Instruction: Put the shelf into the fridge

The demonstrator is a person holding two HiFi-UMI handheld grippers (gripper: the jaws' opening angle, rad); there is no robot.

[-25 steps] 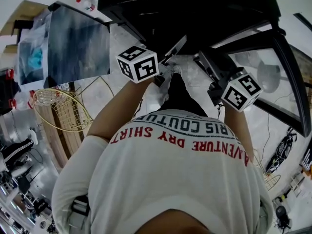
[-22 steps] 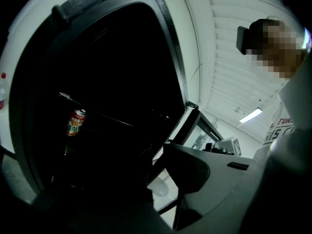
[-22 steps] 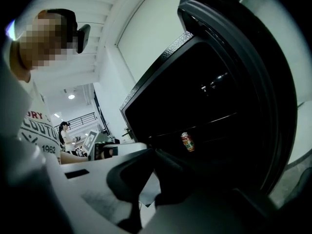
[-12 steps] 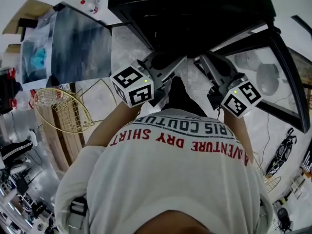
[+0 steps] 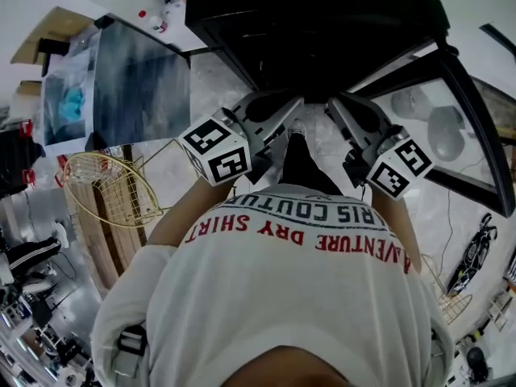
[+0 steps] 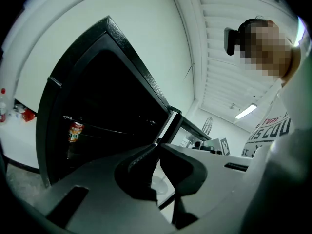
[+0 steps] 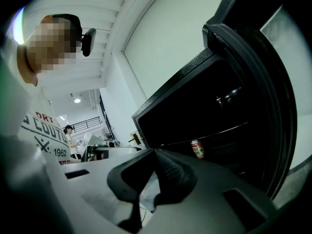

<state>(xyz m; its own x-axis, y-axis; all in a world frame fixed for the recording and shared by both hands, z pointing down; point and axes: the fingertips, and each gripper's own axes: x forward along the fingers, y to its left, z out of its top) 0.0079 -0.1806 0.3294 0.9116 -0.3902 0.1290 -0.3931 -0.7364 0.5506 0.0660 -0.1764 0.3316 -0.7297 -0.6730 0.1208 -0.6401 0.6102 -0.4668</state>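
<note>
A plain white wall [image 6: 146, 43] rises to a ribbed white ceiling [image 6: 229, 48] with a lit strip light [image 6: 246, 111]. The floor [image 5: 211, 87] is pale marbled tile. A gold wire basket [image 5: 109, 185] stands on it, at the head view's left.

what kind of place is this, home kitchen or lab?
Probably a lab or workshop, not a home: an open black fridge with a can inside, a strip light on a white panelled ceiling, and a wire basket lying nearby.

A ceiling strip light [image 6: 246, 111] supplies cool, even illumination. The fridge [image 5: 322, 22] interior reads near black. All views show strong fisheye distortion, dark vignetted corners and soft foregrounds.
</note>
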